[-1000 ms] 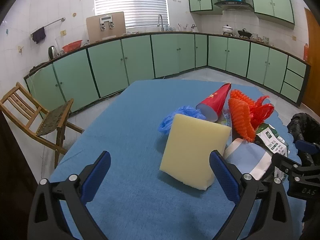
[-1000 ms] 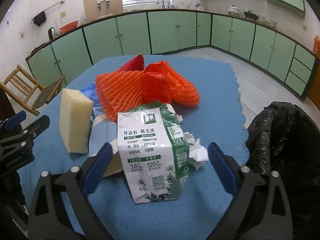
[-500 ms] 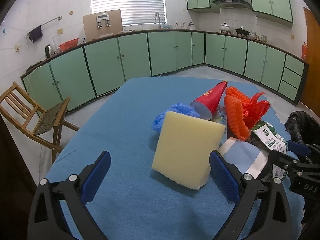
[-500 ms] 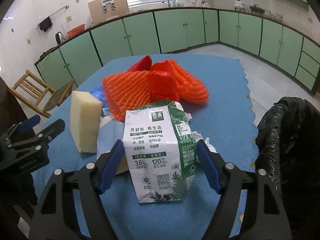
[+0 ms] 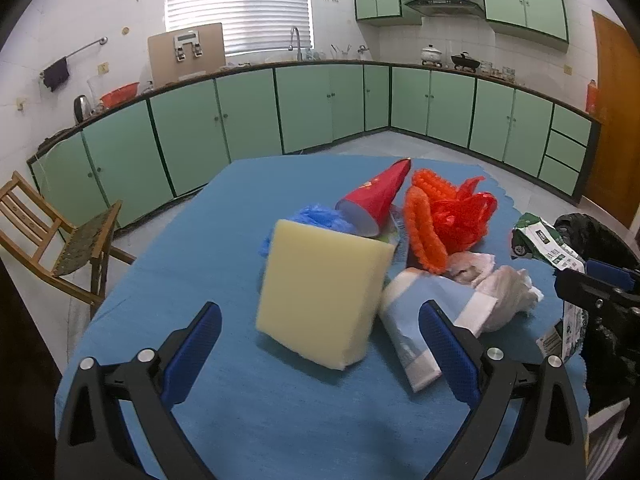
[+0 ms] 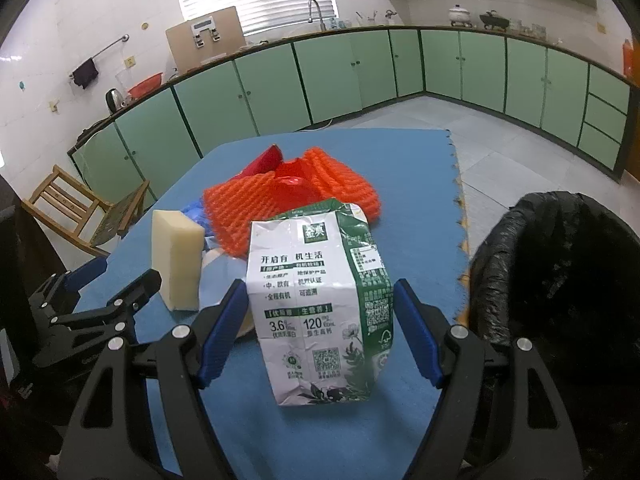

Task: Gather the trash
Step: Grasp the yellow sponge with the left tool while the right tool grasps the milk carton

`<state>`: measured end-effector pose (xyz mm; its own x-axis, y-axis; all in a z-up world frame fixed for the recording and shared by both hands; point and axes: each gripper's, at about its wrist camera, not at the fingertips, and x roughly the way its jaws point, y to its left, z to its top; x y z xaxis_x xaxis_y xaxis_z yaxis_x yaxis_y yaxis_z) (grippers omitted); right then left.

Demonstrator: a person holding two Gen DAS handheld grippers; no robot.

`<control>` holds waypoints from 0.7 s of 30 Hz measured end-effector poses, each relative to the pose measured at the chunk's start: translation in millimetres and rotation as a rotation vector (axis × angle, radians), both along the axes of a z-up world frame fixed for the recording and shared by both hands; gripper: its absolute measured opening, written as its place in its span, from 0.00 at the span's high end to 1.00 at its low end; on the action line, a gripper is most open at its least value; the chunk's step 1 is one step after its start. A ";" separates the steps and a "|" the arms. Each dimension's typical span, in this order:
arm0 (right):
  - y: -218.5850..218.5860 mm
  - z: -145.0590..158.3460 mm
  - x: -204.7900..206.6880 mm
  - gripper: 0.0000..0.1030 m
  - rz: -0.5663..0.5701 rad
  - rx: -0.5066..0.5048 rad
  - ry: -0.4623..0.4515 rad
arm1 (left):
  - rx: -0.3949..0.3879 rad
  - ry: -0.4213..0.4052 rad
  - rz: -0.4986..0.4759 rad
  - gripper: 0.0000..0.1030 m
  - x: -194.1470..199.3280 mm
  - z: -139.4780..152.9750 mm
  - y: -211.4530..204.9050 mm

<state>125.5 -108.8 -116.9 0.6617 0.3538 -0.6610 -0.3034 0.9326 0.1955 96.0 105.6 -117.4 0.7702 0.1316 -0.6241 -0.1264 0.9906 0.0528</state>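
The right claw (image 6: 320,332) has its blue pads closed against both sides of the crumpled green-and-white milk carton (image 6: 320,312), gripping it upright, presumably so it can swing right to the black-lined trash bin (image 6: 560,280) standing just past the blue tabletop's (image 6: 412,168) near right edge. The left claw (image 5: 320,356) gapes wide and empty before the upright pale-yellow foam block (image 5: 320,292). Remaining litter crowds the centre; the far left stays free.
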 end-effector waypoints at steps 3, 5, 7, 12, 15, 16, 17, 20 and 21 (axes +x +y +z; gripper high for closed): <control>-2.8 -1.1 1.1 0.30 -0.012 0.005 0.002 | 0.014 -0.008 -0.002 0.06 3.7 0.0 -2.4; -2.4 -1.1 3.0 0.30 -0.014 0.008 0.004 | 0.031 -0.013 0.007 0.06 8.7 -2.2 -1.3; -2.1 -1.0 4.7 0.30 -0.014 0.008 0.004 | 0.026 -0.007 0.016 0.06 14.5 -4.2 3.4; 2.9 -1.9 11.7 0.30 -0.015 0.012 0.008 | 0.013 -0.011 0.029 0.06 24.2 -8.0 9.7; 5.8 -2.4 13.1 0.30 -0.011 0.009 0.012 | 0.037 -0.014 0.020 0.19 28.8 -12.1 3.6; 6.9 -2.6 13.3 0.30 -0.008 0.006 0.014 | 0.039 -0.006 0.004 0.23 29.9 -14.6 1.2; 7.7 -2.9 13.3 0.30 -0.006 0.003 0.016 | 0.043 0.001 -0.002 0.31 31.6 -16.3 -0.9; 8.4 -3.8 11.9 0.30 -0.002 -0.007 0.018 | 0.000 0.025 -0.034 0.47 31.9 -24.0 -1.7; 7.5 -4.0 11.6 0.30 -0.002 -0.007 0.019 | -0.007 0.020 -0.029 0.48 30.8 -24.7 -1.3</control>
